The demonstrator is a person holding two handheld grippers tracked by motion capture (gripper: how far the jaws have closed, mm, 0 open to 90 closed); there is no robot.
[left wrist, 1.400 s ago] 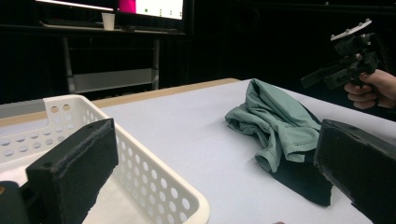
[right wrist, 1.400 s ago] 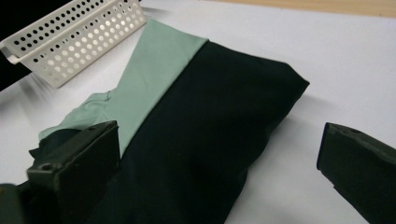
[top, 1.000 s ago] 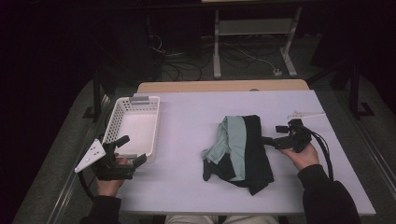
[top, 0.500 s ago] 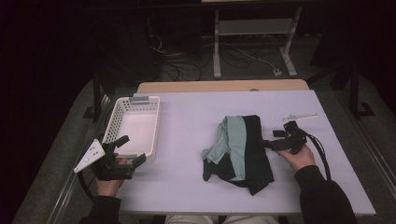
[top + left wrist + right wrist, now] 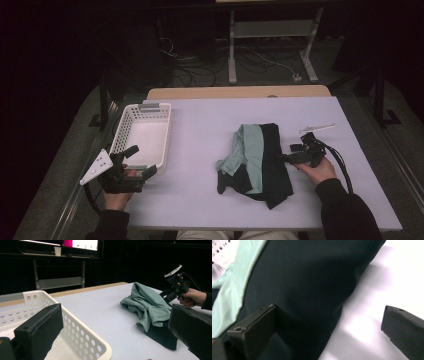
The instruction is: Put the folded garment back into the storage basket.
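Clothing is piled near the middle of the pale tabletop (image 5: 200, 125): a dark garment (image 5: 274, 165) with a mint-green garment (image 5: 248, 152) draped over its far-left part. The right hand-held gripper (image 5: 286, 157) is held at the pile's right edge, its jaws spread apart and pointed at the dark cloth. In the right gripper view, the dark garment (image 5: 312, 290) is seen just ahead of the jaws and between them, with one jaw lying over the cloth and the other over bare tabletop (image 5: 367, 315); nothing is clamped, and whether the jaw touches the fabric cannot be told. The mint-green garment (image 5: 229, 297) is seen beyond the dark one, on the far side from this hand-held gripper.

The left hand-held gripper (image 5: 142, 162) is held at the near-left corner of the tabletop, well apart from the pile, with its jaws released and empty. A white perforated basket (image 5: 120, 132) is found just ahead of it, close to one jaw. In the left gripper view, the basket (image 5: 85, 340) is seen directly beside the left-hand jaw, and the mint-green garment (image 5: 147, 305) is seen farther off between the jaws, lying on the dark garment (image 5: 160, 336), with the right hand-held gripper (image 5: 166, 293) beyond it.
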